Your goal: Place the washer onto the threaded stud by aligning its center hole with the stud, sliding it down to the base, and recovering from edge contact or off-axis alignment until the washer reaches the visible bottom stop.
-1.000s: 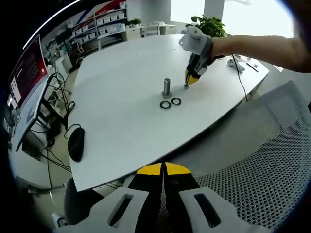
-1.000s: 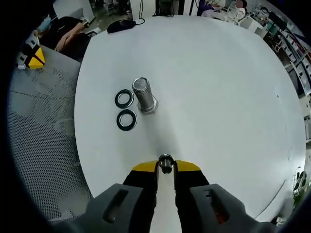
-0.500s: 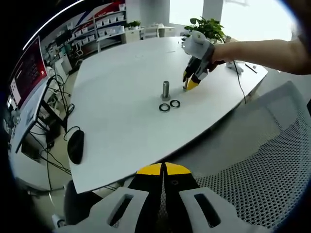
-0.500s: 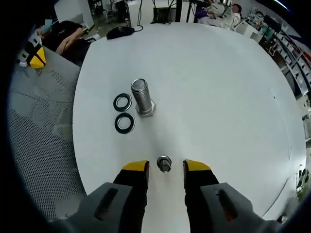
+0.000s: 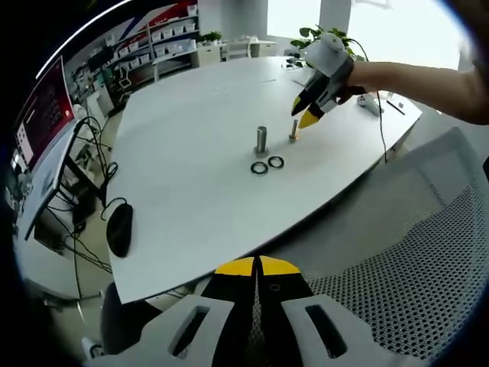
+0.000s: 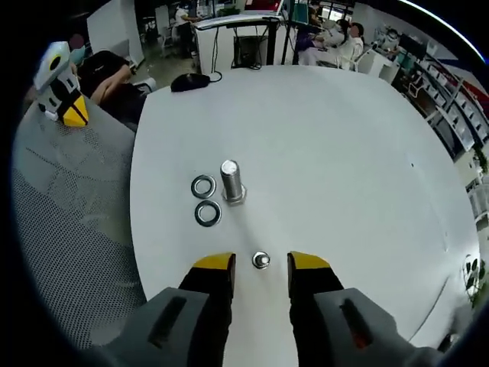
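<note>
A tall threaded stud (image 6: 231, 182) stands upright on the white table (image 6: 344, 153), also visible as the stud (image 5: 262, 140) in the left gripper view. Two dark washers (image 6: 203, 186) (image 6: 207, 213) lie flat beside it, seen as washers (image 5: 260, 167) (image 5: 276, 162) from the other side. A small bolt (image 6: 261, 261) stands alone on the table, below the gap of my open right gripper (image 6: 261, 265). The right gripper (image 5: 307, 116) hangs above that small bolt (image 5: 293, 130), held by a hand. My left gripper (image 5: 256, 267) is shut with nothing in it, far back over a chair.
A grey mesh chair (image 5: 428, 252) lies under the left gripper (image 6: 61, 84). A black mouse (image 5: 120, 226) rests near the table's edge, the same mouse (image 6: 187, 82) showing in the right gripper view. Cables, desks and shelves stand beyond. A potted plant (image 5: 328, 38) is at the far side.
My right gripper opened and let go of the small bolt, which stays standing on the table. It then lifted up and away from the table. The left gripper has not moved.
</note>
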